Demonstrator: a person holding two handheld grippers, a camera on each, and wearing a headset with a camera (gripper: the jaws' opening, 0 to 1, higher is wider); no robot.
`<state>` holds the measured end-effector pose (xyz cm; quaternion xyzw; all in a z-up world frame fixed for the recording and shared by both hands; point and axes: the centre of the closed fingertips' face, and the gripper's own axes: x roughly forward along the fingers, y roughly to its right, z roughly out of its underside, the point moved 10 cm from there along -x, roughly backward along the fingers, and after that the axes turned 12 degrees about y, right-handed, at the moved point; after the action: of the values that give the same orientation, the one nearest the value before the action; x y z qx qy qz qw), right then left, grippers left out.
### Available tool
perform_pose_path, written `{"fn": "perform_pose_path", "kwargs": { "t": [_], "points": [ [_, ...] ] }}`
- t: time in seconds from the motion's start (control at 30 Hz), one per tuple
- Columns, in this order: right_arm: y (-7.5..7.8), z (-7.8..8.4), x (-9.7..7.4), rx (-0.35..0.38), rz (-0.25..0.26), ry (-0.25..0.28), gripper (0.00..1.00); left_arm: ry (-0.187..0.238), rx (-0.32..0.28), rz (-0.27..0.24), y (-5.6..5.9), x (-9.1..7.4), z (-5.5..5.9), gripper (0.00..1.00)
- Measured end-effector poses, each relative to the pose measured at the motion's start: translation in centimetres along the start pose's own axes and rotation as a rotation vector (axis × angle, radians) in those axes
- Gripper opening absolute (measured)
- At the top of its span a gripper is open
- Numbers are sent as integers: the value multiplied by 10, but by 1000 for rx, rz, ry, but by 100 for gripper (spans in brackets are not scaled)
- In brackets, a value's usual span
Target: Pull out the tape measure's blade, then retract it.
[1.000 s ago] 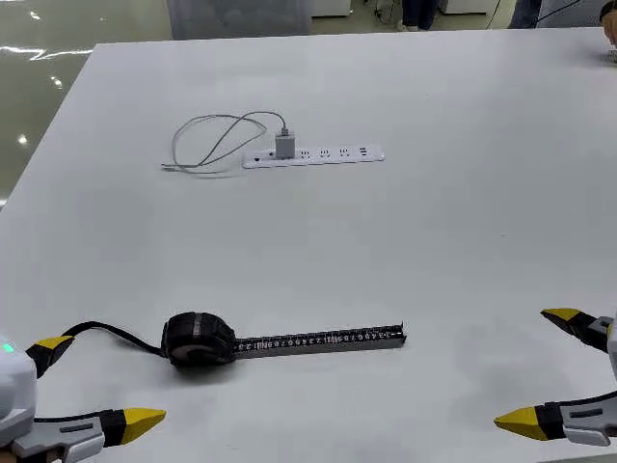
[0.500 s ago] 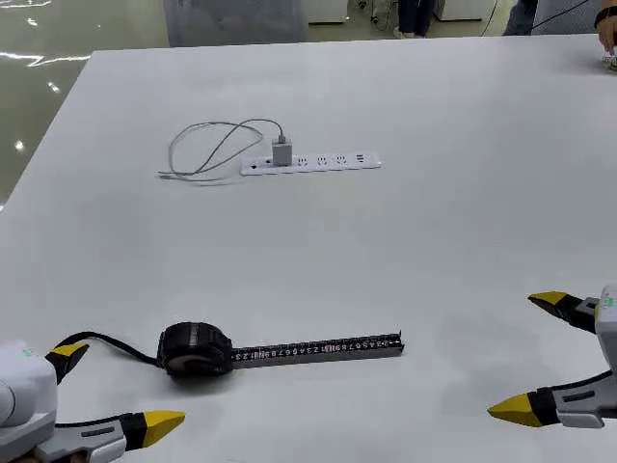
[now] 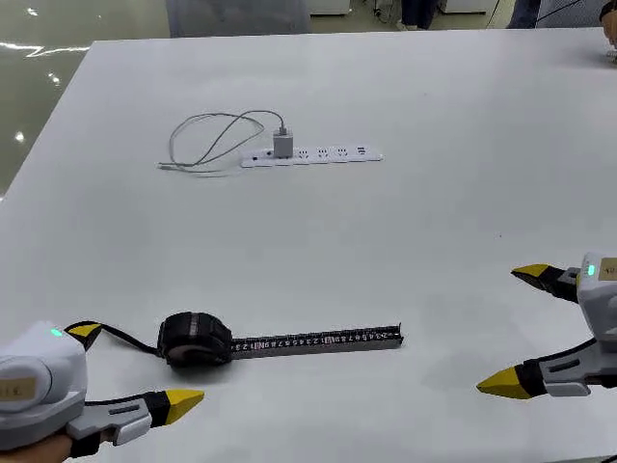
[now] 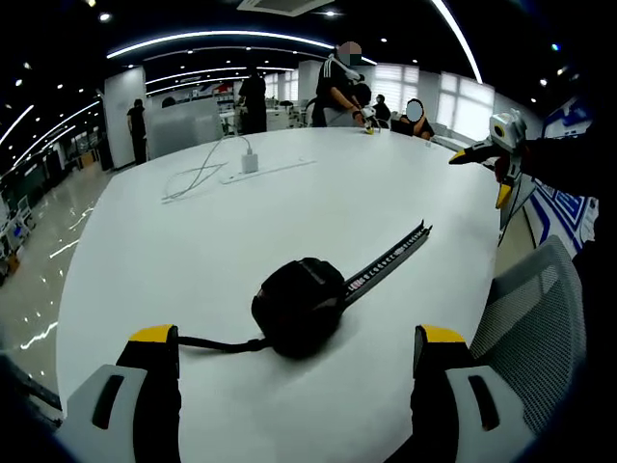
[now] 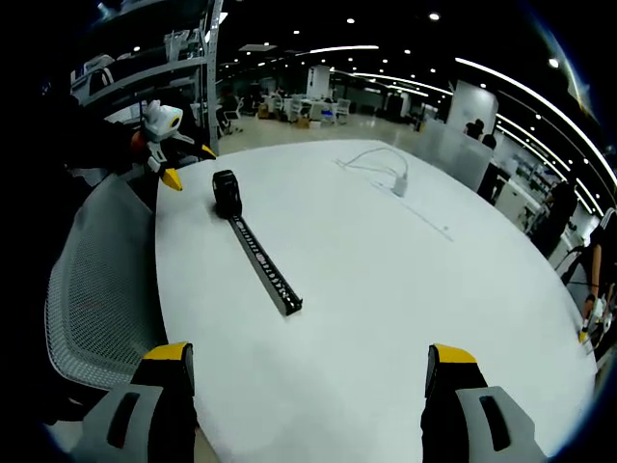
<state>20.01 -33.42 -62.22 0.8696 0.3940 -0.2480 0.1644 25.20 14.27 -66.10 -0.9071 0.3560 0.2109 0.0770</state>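
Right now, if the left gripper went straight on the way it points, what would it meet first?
Most likely the tape measure's case, lying straight ahead of the left gripper, centred between its open jaws. The strap by one jaw might touch sooner; depth is unclear.

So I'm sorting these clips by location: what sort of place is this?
Probably a big open-plan office or lab hall. A wide white table carries a power strip, a mesh office chair sits at its edge, and long ceiling light strips run overhead.
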Motion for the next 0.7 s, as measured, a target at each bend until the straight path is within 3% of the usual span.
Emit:
{"fn": "perform_pose_path", "kwargs": {
  "t": [0.2,0.47,0.53,0.6,0.7],
  "points": [
    [4,-9,9,-33,-29,-8,99,23,-56,-37,3,2,-6,99],
    [4,-17,19,-69,-55,-24,99,51,-85,-72,4,9,-7,99],
    [4,-18,22,-78,-68,-31,99,80,-89,-88,4,10,-9,99],
    [5,-18,25,-91,-77,-39,99,129,-62,-138,2,12,-12,99],
    [7,-20,30,-98,-94,-46,99,132,-63,-139,3,14,-13,99]
  ]
}}
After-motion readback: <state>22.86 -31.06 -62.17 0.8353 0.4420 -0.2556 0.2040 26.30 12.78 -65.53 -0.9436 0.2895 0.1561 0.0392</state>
